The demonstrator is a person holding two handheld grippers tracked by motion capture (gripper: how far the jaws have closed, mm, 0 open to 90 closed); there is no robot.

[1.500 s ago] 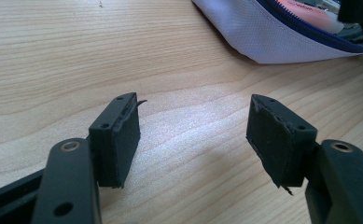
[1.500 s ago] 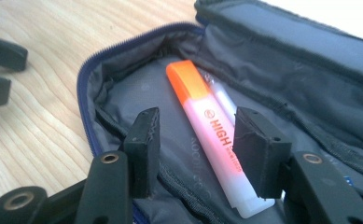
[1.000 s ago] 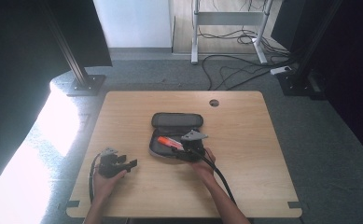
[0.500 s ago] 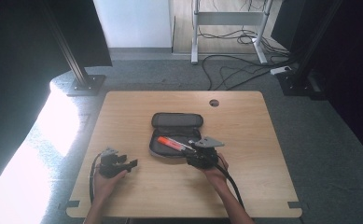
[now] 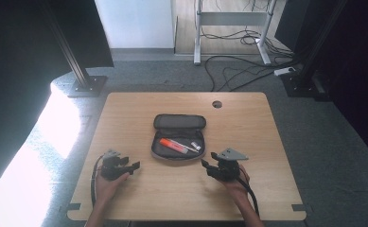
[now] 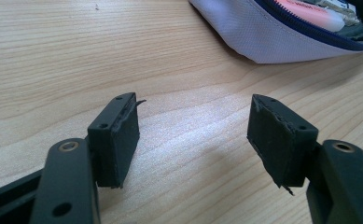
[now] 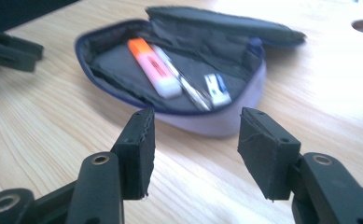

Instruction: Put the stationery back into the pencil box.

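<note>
Lab: floor cables (image 5: 229, 75), frame legs (image 5: 198, 33)

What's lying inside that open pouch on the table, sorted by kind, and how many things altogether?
Orange highlighter: 1
Silver pen: 1
Small white-and-blue item, too blurred to name: 1
Total inside the pencil case: 3

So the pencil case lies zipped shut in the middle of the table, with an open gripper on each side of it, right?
Not quite: the pencil case lies open, not zipped shut. The right gripper view shows its lid folded back and an orange highlighter inside. It does lie mid-table, with the open left gripper and right gripper on either side.
</note>
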